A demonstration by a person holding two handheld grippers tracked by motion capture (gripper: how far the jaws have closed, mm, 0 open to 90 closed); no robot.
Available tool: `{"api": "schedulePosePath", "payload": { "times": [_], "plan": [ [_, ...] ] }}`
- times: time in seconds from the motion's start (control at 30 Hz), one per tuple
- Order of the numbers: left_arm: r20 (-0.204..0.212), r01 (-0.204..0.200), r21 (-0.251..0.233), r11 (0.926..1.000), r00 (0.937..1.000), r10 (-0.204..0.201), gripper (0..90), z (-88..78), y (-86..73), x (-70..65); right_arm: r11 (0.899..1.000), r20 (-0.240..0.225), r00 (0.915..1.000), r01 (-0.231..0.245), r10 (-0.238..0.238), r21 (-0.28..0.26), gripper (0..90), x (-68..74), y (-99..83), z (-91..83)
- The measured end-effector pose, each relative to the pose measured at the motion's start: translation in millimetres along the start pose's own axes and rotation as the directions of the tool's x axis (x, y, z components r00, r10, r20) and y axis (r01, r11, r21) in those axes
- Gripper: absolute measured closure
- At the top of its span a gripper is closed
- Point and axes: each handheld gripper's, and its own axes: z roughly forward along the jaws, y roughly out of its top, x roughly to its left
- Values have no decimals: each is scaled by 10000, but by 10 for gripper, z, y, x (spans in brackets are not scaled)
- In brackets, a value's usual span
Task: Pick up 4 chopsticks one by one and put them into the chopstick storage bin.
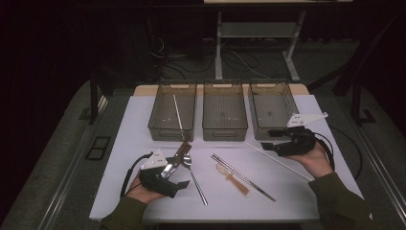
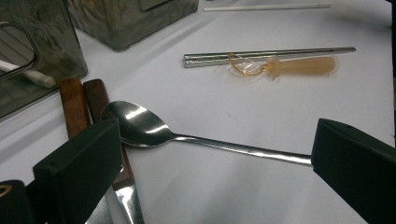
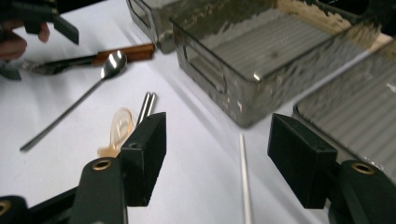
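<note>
My left gripper [image 1: 176, 178] [image 2: 212, 149] rests low at the table's near left with its jaws open. A steel spoon [image 1: 194, 177] [image 2: 140, 126] lies on the table between them, untouched by the pads. Two wooden-handled utensils [image 1: 181, 152] [image 2: 77, 102] lie beside its bowl. My right gripper [image 1: 269, 140] [image 3: 219, 140] hovers in front of the right bin [image 1: 273, 129], open and holding nothing. A white chopstick [image 1: 287, 165] [image 3: 243, 177] lies on the table below the gap between its jaws.
Three smoky plastic bins stand in a row at the back: the left bin [image 1: 171, 128] holds another white chopstick [image 1: 178, 112], beside the middle bin [image 1: 225, 128]. Metal chopsticks [image 1: 242, 175] [image 2: 266, 53] and an amber plastic spoon [image 1: 232, 177] [image 2: 289, 65] lie mid-table.
</note>
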Motion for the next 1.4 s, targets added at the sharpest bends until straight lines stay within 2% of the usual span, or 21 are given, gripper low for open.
{"api": "schedulePosePath", "payload": {
  "times": [0.33,0.57,0.73,0.97,1.07,1.2,1.3,1.4],
  "plan": [
    [-22,18,-14,10000,10000,-18,6,0,1,7,9983,120,9998,-132,126,560,376,-28,-294,-134],
    [-12,33,-47,10000,10000,-33,6,-5,2,7,9950,156,9989,-452,440,890,388,-51,-492,-227],
    [-1,5,-63,10000,10000,-5,6,-7,3,4,9913,432,9978,-548,500,1195,419,-71,-616,-312],
    [-25,-12,-28,10000,10000,12,6,0,5,7,9808,532,9963,-763,678,1793,574,-192,-807,-339],
    [-22,-14,-9,10000,10000,14,6,2,3,6,9755,489,9970,-682,592,2090,636,-222,-831,-306],
    [-25,-31,-11,10000,10000,31,6,1,4,4,9652,561,9976,-526,394,2562,684,-224,-861,-242],
    [-15,-54,23,10000,10000,54,6,1,5,0,9613,565,9978,-482,341,2713,717,-230,-871,-217],
    [-4,-59,26,10000,10000,59,7,4,5,1,9615,561,9981,-391,247,2719,736,-240,-874,-200]
  ]
}}
